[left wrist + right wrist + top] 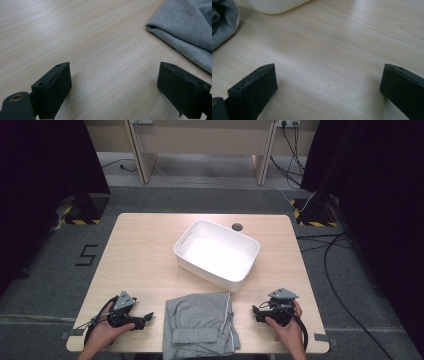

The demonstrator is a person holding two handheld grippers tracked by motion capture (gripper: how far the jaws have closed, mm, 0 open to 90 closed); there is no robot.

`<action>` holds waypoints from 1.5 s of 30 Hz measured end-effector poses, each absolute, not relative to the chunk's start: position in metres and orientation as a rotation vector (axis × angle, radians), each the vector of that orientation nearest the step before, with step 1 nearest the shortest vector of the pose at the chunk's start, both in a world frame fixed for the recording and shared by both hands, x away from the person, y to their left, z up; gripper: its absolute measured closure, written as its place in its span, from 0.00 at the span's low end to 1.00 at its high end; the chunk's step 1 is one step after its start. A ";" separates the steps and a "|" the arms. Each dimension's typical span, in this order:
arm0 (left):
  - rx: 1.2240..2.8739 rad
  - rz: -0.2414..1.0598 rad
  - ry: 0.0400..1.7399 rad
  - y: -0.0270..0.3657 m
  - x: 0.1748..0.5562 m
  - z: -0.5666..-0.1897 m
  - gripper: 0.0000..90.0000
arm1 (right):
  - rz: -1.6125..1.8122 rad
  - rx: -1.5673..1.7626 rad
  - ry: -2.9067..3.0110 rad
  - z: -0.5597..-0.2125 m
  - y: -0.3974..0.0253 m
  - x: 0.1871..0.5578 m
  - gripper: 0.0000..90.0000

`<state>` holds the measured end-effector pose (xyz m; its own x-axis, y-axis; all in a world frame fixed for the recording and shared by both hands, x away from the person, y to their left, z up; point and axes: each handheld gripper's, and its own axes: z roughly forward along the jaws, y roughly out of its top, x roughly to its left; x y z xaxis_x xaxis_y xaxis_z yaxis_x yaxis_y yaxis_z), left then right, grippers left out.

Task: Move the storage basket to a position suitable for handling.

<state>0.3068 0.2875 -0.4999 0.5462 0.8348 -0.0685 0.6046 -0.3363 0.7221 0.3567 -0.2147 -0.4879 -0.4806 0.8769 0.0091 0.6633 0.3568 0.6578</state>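
One grey garment point(201, 322), one white bin point(217, 254), one table point(145, 250).
Flanked by left gripper point(146, 318) and right gripper point(255, 312), both spread wide, grasping nothing.

A grey garment point(201, 324) of knit fabric is being seen lying flat on the desk point(140, 255), at the middle of its near edge. It is lying folded into a rough rectangle, with a thicker band, seemingly a waistband, running across its near part and a pale cord or seam trailing along its right side. Its far edge is lying just beside the near corner of the white bin point(216, 253), though contact cannot be made out. In the left gripper view, a rounded folded edge point(160, 28) is being shown resting on the wood. In the right gripper view, a bunched grey corner point(223, 21) is lying near the bin's base.
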 end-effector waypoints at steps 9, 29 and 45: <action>2.066 0.411 1.157 0.287 0.307 -0.500 0.13 | 0.937 1.341 2.253 -0.485 -0.218 0.351 0.19; 2.054 0.427 1.178 0.287 0.306 -0.500 0.15 | 1.027 1.240 2.178 -0.443 -0.203 0.368 0.27; 1.892 0.411 1.142 0.275 0.319 -0.464 0.17 | 1.098 1.219 2.132 -0.415 -0.195 0.385 0.28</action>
<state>0.3190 0.2753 -0.4636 0.5259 0.8380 -0.1457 0.5526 -0.2064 0.8075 0.3849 -0.1951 -0.4151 -0.5095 0.8605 0.0057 0.5045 0.2933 0.8120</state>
